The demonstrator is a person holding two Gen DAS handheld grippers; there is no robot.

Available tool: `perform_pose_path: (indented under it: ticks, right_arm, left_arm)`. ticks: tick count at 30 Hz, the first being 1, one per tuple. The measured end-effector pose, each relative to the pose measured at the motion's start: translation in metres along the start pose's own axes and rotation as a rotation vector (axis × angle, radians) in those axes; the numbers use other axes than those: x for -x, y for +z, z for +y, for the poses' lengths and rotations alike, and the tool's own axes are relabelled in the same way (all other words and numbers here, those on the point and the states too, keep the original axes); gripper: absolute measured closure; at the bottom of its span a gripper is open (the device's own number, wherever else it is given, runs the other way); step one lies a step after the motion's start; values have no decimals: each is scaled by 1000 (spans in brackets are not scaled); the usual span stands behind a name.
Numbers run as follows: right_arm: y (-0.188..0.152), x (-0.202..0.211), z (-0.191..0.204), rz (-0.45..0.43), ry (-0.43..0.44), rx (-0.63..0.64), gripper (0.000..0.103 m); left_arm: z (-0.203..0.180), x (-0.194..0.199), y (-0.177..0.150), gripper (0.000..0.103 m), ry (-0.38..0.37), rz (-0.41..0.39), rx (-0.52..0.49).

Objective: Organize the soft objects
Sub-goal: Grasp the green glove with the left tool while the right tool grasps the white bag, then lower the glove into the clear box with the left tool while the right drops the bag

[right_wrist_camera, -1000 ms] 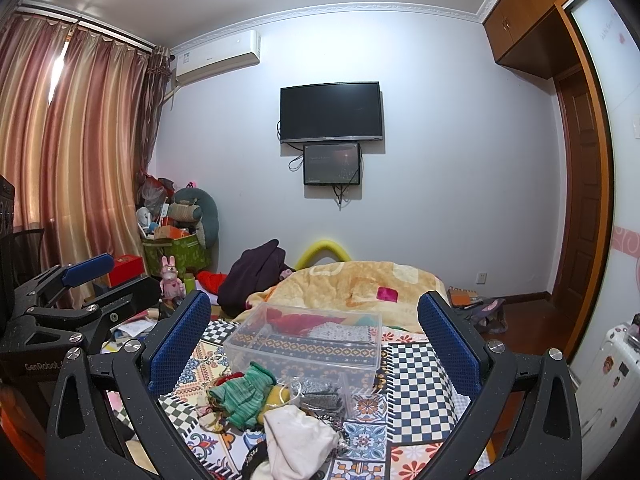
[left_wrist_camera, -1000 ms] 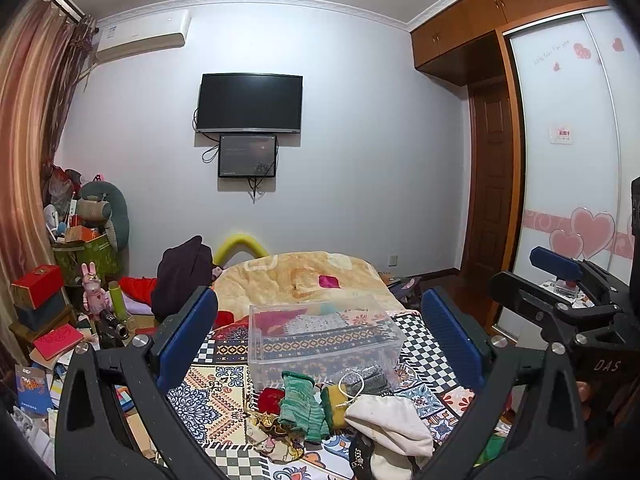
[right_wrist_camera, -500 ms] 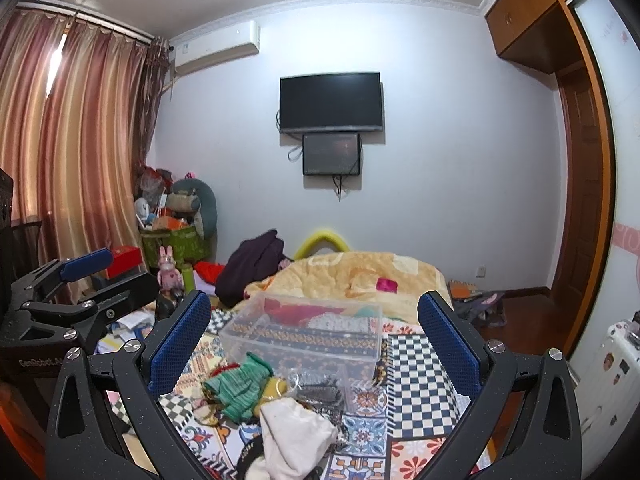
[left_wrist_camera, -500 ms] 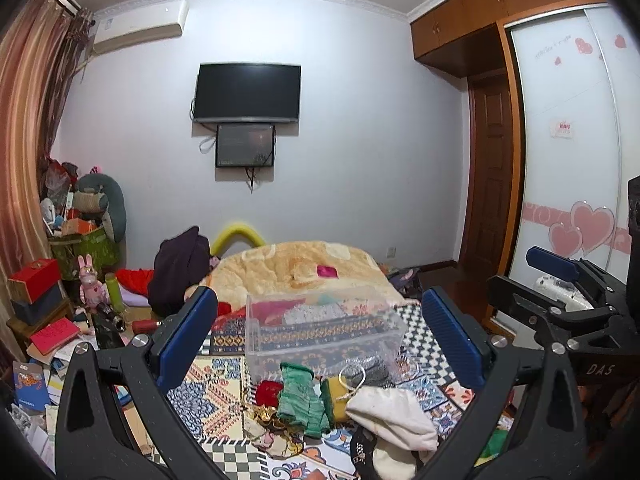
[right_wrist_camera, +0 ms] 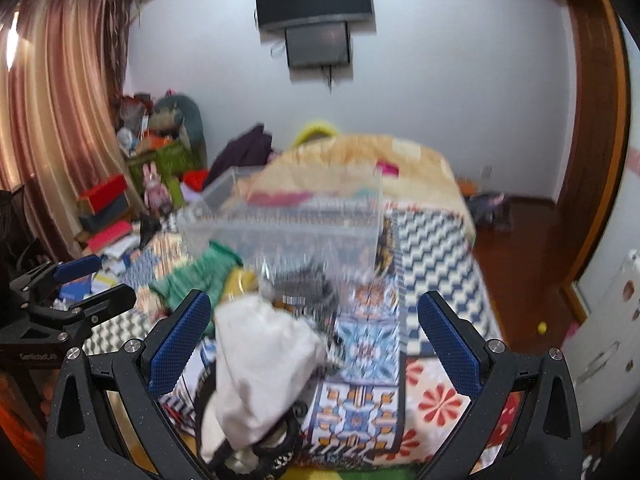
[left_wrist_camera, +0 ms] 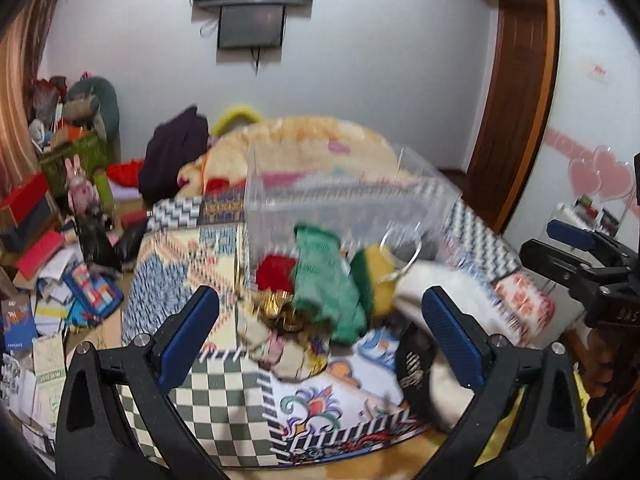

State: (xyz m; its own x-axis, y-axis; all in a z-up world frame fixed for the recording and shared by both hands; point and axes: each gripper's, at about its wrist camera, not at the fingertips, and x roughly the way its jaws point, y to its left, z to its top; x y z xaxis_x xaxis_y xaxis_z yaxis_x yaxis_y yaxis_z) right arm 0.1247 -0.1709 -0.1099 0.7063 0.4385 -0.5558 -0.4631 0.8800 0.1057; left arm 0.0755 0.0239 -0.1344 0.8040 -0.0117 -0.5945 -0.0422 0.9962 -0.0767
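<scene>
I'm holding both my left gripper (left_wrist_camera: 320, 332) and right gripper (right_wrist_camera: 314, 336) wide apart with nothing in them, hovering over the soft pile, green knit thing (left_wrist_camera: 326, 280) and white cloth (right_wrist_camera: 260, 364), sitting just in front of the clear bin (right_wrist_camera: 292, 216) they're probably headed into.

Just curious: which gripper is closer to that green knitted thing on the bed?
Left. The green knit lies between the open left gripper's fingertips; the right gripper sits right of it, over the white cloth.

A patchwork-covered bed (left_wrist_camera: 168, 292) carries a clear bin (left_wrist_camera: 340, 208); just before the bin lie a green cloth (left_wrist_camera: 324, 280), a white cloth (right_wrist_camera: 260, 356) and a red piece (left_wrist_camera: 276, 272).
</scene>
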Motion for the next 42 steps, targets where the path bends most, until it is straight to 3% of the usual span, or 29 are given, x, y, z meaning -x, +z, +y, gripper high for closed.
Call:
perform_pose_path:
  ticks: [5,7,11,17,19,22,25,28,42]
  right_arm:
    - [-15,-19,0,95,88,-29,0]
    - [-17,-26,2,124,114,-30,0]
    - [-19,-35,6,142,140,-17,3]
    - [-25,-51,6,201,171,-13,26]
    - [-27,-56,6,220,184,-24,40]
    - [-27,-56,4,221,194,-35,59]
    - [-25,-54,2,214,204,-42,80]
    - [-23,-48,0,185,199,-56,88]
    - [18,-13,-17,-19,139,-73,91]
  left_arm:
    - [4,-19,-7,20,-4,54,-2]
    - [3,-23,-4,32,7,46,9]
    - [2,-31,7,37,6,27,-5]
    - [3,-56,8,57,-18,83,-7]
    - [4,-62,6,72,-27,102,7]
    - [4,-59,6,82,-33,84,4]
    - [1,-55,9,88,-46,69,-3]
    - [-1,-48,11,90,-56,50,-11]
    - [1,3,53,91,-45,-120,-12]
